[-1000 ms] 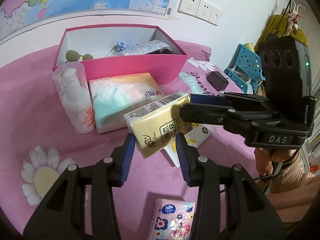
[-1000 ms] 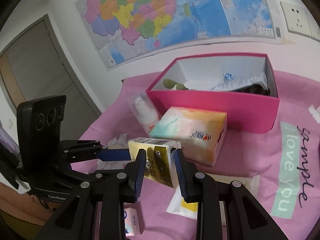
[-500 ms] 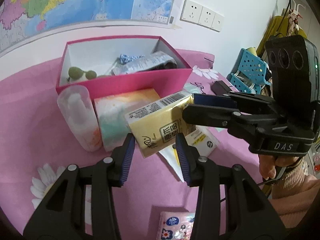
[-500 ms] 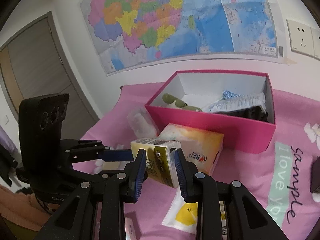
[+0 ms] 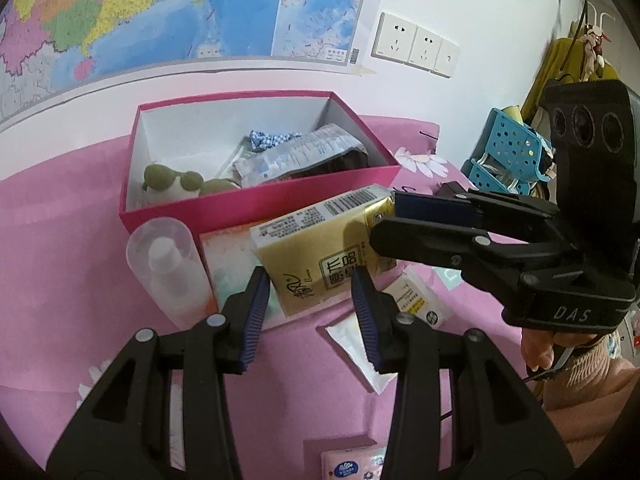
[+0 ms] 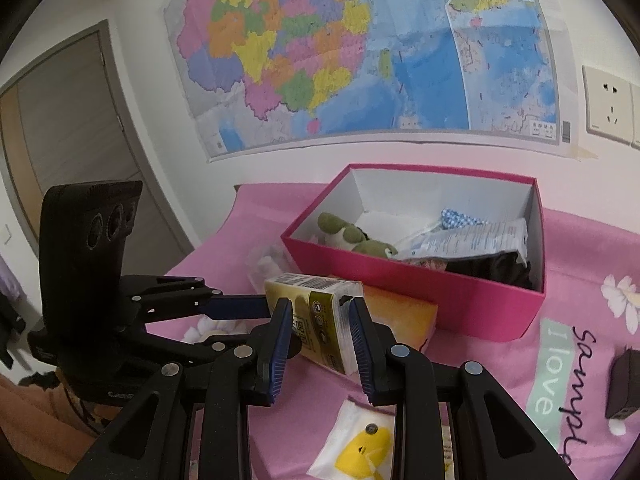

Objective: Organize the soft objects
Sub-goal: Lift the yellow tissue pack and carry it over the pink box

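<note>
The yellow plastic-wrapped pack of tissues (image 5: 320, 256) hangs in the air just in front of the open pink cardboard box (image 5: 256, 204), its long axis running between the two grippers. The left gripper (image 5: 308, 300) pinches one end, the right gripper (image 6: 318, 330) the other, jaws pressed into the soft, crinkly wrapper. The box lies beyond and slightly below, so I judge the pack needs carrying forward over the near wall. Inside sit a green plush toy (image 6: 352, 238) and a crumpled foil pouch (image 6: 464, 240); a pastel tissue pack (image 6: 400, 314) lies beneath on the pink cloth (image 5: 60, 240).
</note>
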The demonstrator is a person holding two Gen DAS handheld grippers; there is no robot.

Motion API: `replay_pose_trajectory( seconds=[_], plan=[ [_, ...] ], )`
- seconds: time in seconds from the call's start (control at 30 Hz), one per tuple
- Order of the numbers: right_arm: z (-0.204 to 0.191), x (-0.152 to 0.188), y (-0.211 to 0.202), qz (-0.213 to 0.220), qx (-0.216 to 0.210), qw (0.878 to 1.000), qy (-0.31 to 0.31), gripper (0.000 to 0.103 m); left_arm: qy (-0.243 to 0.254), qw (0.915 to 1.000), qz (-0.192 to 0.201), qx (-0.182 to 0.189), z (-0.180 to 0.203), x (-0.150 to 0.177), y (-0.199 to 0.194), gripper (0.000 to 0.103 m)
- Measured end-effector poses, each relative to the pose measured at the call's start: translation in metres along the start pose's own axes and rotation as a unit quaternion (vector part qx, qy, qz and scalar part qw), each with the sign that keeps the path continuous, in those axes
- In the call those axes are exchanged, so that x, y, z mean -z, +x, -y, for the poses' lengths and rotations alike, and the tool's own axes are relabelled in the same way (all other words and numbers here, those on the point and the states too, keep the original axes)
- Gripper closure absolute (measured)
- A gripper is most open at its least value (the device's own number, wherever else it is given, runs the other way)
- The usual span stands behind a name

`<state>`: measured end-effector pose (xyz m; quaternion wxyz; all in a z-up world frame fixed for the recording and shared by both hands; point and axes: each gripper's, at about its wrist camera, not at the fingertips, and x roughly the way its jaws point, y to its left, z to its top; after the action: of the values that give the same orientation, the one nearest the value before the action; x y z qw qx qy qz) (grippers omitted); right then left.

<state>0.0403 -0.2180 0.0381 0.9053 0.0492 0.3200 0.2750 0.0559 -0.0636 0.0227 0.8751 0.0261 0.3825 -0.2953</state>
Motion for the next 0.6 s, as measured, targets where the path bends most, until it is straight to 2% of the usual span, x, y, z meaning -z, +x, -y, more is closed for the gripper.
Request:
replay_pose_trajectory(
  seconds=[0.27,0.6],
  plan=[
    [0.006,-0.020,0.001,0.017,-0.002,1.000,-0.004,0.073,0.001,0.9999,0.011,-0.006,-0.002,-0.016,-0.001,0.059],
    [0.023,-0.057,0.009,0.043,-0.020,0.999,0.016,0.073,0.005,0.9995,0.023,-0.020,-0.012,-0.055,0.004,0.059]
  ],
)
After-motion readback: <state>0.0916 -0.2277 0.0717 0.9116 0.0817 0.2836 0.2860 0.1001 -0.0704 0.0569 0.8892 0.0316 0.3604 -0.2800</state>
